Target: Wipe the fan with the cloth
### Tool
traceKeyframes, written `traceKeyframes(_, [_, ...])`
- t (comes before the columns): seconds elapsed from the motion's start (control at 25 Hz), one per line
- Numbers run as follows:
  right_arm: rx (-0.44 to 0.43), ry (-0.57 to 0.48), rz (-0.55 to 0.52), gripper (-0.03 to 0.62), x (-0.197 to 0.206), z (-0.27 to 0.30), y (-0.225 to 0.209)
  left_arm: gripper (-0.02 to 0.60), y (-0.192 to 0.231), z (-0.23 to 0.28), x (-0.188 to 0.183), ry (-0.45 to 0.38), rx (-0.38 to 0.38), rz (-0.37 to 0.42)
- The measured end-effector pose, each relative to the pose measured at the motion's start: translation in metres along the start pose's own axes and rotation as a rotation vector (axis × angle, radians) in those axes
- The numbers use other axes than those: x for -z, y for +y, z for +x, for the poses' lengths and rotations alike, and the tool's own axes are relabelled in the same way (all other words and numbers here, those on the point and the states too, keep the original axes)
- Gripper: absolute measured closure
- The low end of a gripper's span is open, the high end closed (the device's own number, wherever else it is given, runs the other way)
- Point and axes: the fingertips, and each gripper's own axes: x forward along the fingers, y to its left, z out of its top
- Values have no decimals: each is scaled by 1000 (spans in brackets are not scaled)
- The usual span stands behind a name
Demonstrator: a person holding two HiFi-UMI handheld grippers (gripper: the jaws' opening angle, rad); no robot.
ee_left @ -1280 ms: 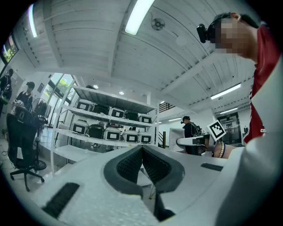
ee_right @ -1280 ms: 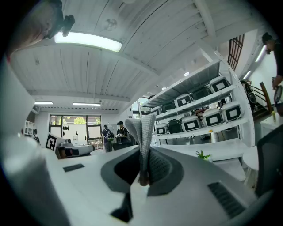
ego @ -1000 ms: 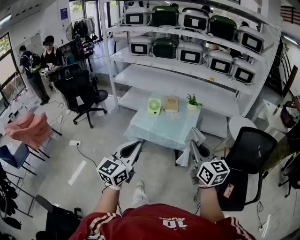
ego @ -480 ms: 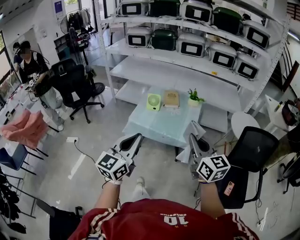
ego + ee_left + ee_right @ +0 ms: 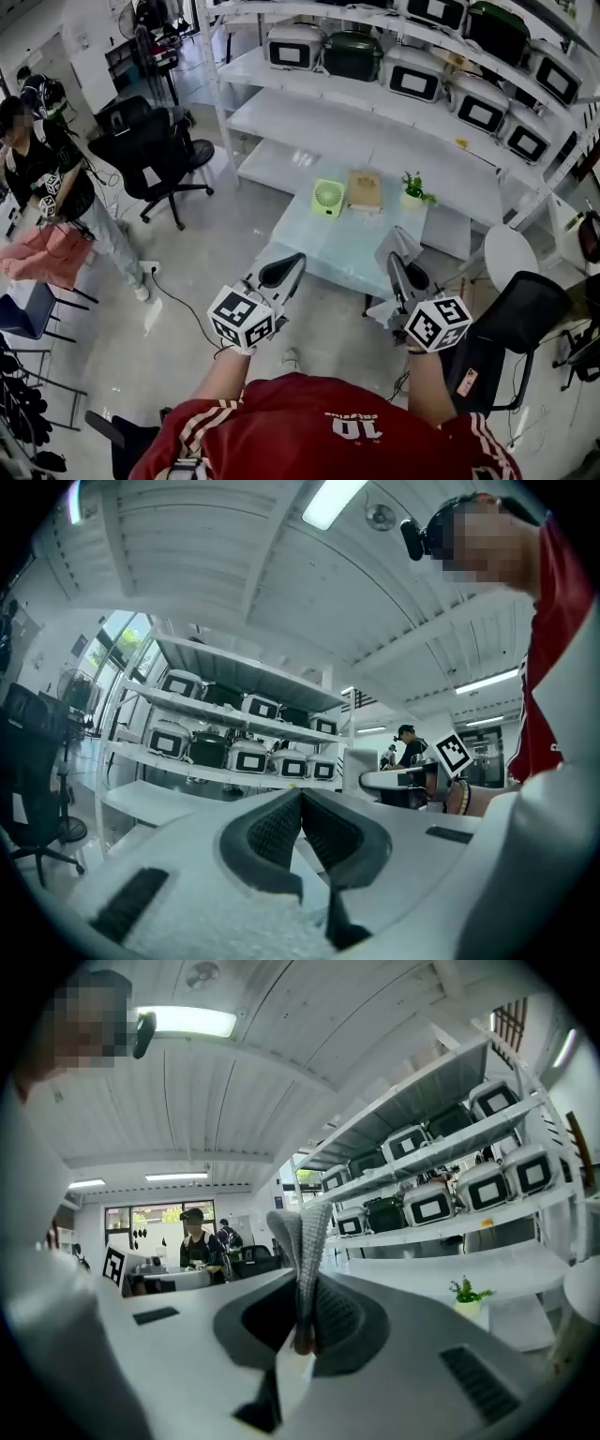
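Note:
A small green fan (image 5: pixel 327 198) stands upright at the far edge of a low pale-blue table (image 5: pixel 342 248). My right gripper (image 5: pixel 401 265) hovers over the table's near right corner, shut on a grey-white cloth (image 5: pixel 397 242). In the right gripper view the cloth (image 5: pixel 302 1241) sticks up folded from between the jaws of the right gripper (image 5: pixel 302 1330). My left gripper (image 5: pixel 281 272) is held over the table's near left corner. Seen from the left gripper view, the left gripper (image 5: pixel 301 801) has its pads pressed together with nothing between them. Both grippers are well short of the fan.
A tan box (image 5: pixel 364 189) and a small potted plant (image 5: pixel 413 192) stand beside the fan. White shelving (image 5: pixel 375 141) with several appliances rises behind the table. Black office chairs (image 5: pixel 155 155) (image 5: pixel 517 319) stand at left and right. A person (image 5: pixel 47 178) stands far left.
The view and both grippers have come closer to the table, now over its near edge. The person at far left has walked nearer. Both grippers stay shut.

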Motion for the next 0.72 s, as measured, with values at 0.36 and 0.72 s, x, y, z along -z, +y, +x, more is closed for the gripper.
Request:
traceKeyframes(0.36, [12, 6, 9, 576, -5, 107, 2, 580, 107, 30, -3, 21, 59, -16])
traceKeyframes(0.72, [-34, 52, 33, 576, 14, 158, -20, 580, 145, 60, 28, 48, 91, -40])
